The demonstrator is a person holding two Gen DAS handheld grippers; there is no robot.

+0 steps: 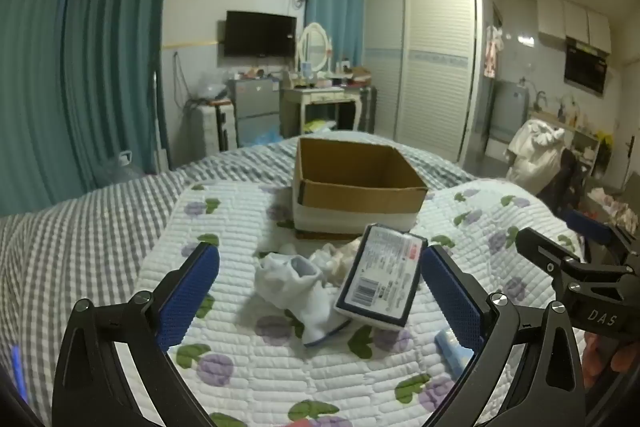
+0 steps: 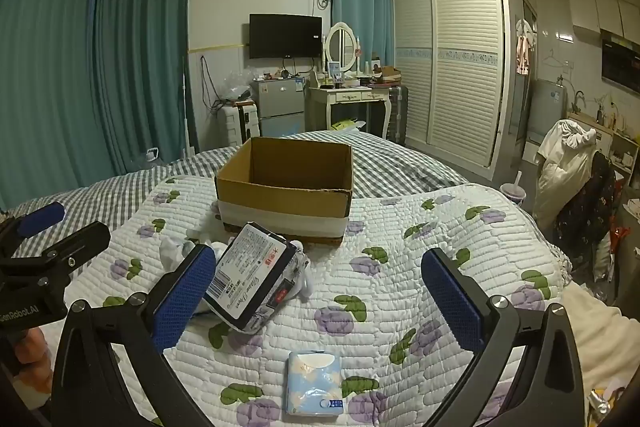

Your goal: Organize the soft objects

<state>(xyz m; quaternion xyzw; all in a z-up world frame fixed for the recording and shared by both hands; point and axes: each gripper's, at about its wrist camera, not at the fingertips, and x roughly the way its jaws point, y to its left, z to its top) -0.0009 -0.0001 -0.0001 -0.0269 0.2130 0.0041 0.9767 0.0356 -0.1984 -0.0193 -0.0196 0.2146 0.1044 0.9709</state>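
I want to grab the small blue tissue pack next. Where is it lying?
The small blue tissue pack lies flat on the floral quilt, low in the right wrist view between that gripper's fingers, nearer than the wipes pack and cardboard box.

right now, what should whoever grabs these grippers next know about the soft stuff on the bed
Left gripper: open, holding nothing, over the white sock.
Right gripper: open, holding nothing.
Cardboard box sits on the floral quilt; no items show inside, though its floor is hidden.
In front of it: the sock, the large tissue pack and the small blue tissue pack.
Done: nothing boxed that I can see. Left: all three.
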